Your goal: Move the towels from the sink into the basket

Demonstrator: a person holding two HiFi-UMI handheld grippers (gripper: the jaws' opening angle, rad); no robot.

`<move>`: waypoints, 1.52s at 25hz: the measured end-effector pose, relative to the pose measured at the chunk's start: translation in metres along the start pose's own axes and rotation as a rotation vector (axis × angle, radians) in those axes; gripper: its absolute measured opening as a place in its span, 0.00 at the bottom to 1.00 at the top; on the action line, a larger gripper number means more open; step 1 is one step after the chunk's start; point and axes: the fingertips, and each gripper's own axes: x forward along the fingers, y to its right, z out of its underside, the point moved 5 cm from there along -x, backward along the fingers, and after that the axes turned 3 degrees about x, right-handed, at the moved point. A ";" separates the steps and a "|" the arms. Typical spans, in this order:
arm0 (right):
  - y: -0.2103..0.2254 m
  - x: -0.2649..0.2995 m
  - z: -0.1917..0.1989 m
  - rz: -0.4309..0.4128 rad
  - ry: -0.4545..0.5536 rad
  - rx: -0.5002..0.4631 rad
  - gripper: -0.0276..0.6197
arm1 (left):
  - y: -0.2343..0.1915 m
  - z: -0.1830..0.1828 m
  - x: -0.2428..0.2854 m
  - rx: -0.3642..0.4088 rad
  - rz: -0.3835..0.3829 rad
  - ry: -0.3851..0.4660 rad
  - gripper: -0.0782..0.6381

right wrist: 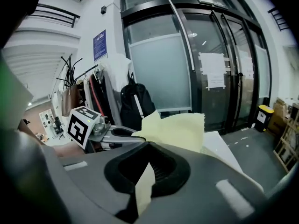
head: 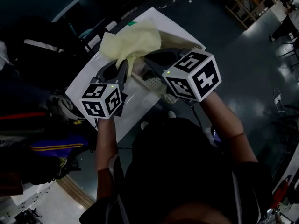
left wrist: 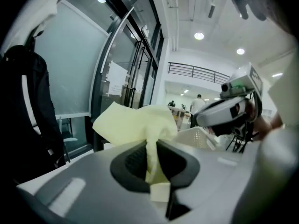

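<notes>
The left gripper (head: 124,70) has its jaws clenched on a bunched fold of the pale yellow towel (head: 133,41), and the right gripper (head: 149,61) has its jaws clamped tight on a thin edge of the same cloth. The towel hangs lifted between the two, fanning out beyond the jaws over the far part of the white bench (head: 135,113). A white perforated basket (head: 156,84) sits just below and between the grippers.
</notes>
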 end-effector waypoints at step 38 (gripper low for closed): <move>0.093 -0.084 0.068 0.163 0.053 0.174 0.04 | 0.113 -0.007 0.077 0.276 0.274 -0.219 0.18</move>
